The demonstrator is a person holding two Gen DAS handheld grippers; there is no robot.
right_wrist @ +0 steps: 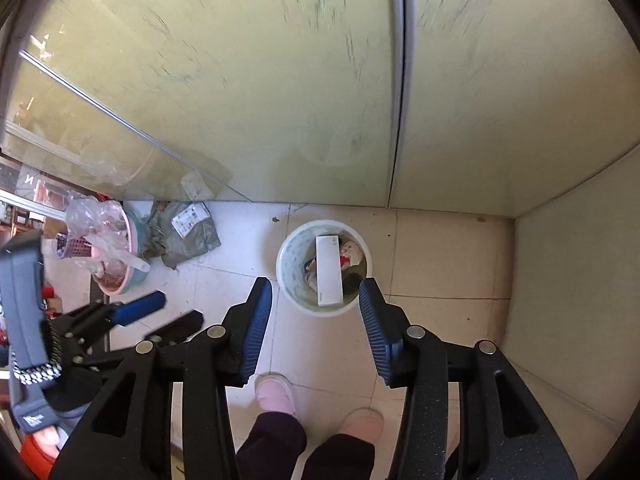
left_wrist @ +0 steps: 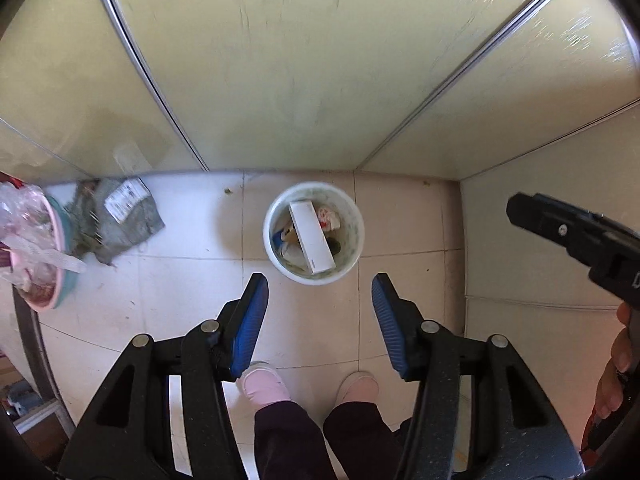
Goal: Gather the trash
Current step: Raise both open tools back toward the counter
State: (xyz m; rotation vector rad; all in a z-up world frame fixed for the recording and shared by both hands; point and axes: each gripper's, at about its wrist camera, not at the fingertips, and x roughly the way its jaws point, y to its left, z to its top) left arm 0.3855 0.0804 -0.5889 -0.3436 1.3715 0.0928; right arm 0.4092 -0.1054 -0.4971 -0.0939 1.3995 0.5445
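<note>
A white round trash bin [left_wrist: 276, 216] stands on the tiled floor near the wall; the right wrist view shows the bin [right_wrist: 288, 256] too. Inside it lie a long white box [left_wrist: 312, 236], crumpled paper [left_wrist: 328, 218] and other scraps. My left gripper [left_wrist: 320, 280] points down above the floor just in front of the bin, open, nothing between its blue pads. My right gripper [right_wrist: 316, 284] hangs the same way over the bin's near rim, open and holding nothing. In the right wrist view the left gripper [right_wrist: 160, 314] appears at the left.
A grey parcel bag with a label [left_wrist: 120, 216] lies on the floor left of the bin. Beside it sits a pink basin [left_wrist: 44, 280] full of plastic wrap. Pale wall panels [left_wrist: 300, 80] stand behind, a side wall [right_wrist: 580, 300] at right. The person's pink slippers [left_wrist: 264, 386] are below the grippers.
</note>
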